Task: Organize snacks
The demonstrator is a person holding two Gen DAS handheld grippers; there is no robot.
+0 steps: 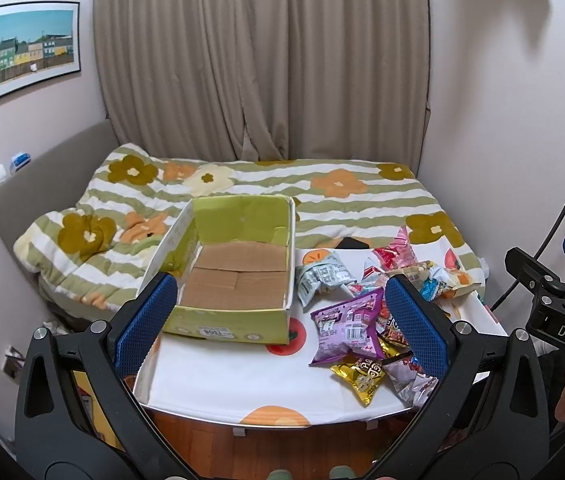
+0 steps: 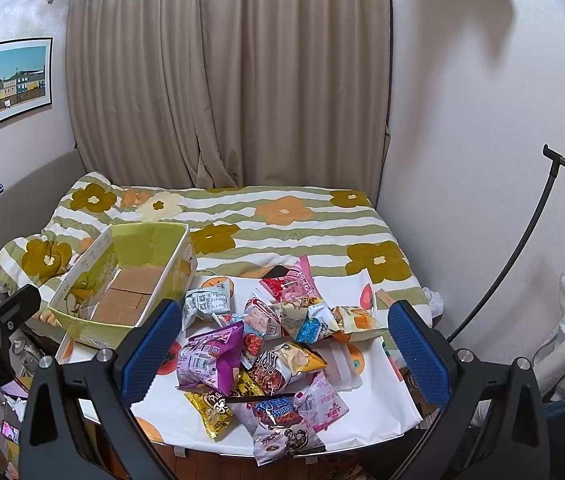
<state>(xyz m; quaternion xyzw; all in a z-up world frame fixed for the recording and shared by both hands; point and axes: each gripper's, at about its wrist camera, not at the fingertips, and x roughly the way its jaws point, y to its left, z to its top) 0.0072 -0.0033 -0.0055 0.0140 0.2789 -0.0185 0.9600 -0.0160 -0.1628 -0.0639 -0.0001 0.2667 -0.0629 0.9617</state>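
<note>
Left gripper (image 1: 280,320) and right gripper (image 2: 284,350), both spread apart, holding nothing. Left view: whole green box (image 1: 238,268) interior; right view: full snack pile (image 2: 266,356) on desk (image 2: 378,412).

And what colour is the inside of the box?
Light green walls with a plain brown cardboard floor. The box shows best in the left wrist view.

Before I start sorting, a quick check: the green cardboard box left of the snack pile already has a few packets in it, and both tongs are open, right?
Not quite. The green cardboard box holds no packets: the left wrist view shows only its bare brown bottom. It does sit left of the snack pile, and both the left tongs and the right tongs are open.
</note>
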